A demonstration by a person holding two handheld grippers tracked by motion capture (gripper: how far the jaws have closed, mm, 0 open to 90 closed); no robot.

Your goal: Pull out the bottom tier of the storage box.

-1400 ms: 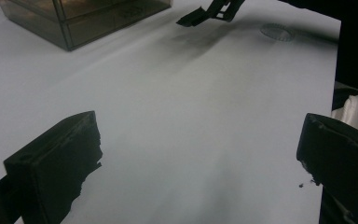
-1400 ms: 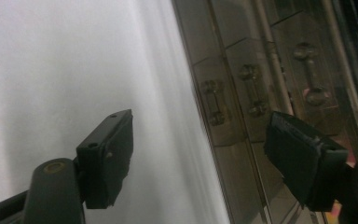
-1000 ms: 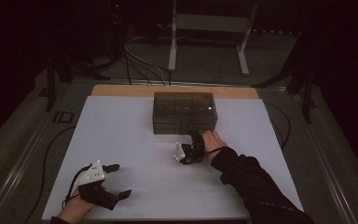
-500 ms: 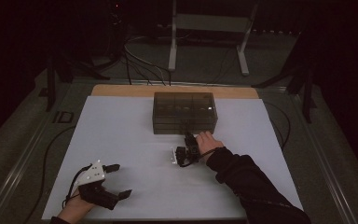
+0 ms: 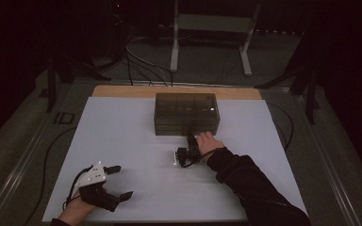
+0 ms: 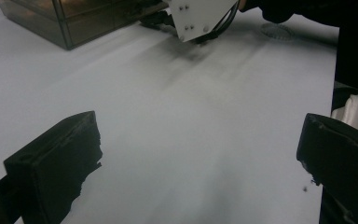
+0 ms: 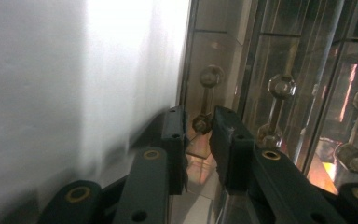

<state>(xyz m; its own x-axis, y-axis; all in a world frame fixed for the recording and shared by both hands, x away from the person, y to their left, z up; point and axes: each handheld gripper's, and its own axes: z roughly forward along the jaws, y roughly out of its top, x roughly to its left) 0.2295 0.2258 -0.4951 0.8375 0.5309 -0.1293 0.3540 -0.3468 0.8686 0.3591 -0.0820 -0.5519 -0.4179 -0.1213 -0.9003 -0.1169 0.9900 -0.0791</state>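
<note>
The work in hand looks like opening a drawer of the smoky clear drawer box [image 5: 186, 114], which sits toward the far edge of the white table [image 5: 122, 132], and by my reading it is only at the gripping stage: every drawer front in the high view sits flush with the box, so nothing has been pulled out yet. The right gripper [image 5: 190, 139] is against the box's near face at the bottom row. In the right gripper view its jaws are nearly together around the knob end of a drawer handle [image 7: 204, 100], a slim bar with a knob at each end; I cannot tell whether the pads truly pinch it or just bracket it. Those jaws have just been closing, with the handle between them. What remains, I judge, is to firm the hold and draw the drawer out toward the person. The left gripper [image 5: 119, 181] rests on the table well to the near left of the box, jaws spread wide and holding nothing. Compared with a second ago, the right hand [image 5: 208, 142] has settled slightly lower at the box front, while the left has kept its place.
</note>
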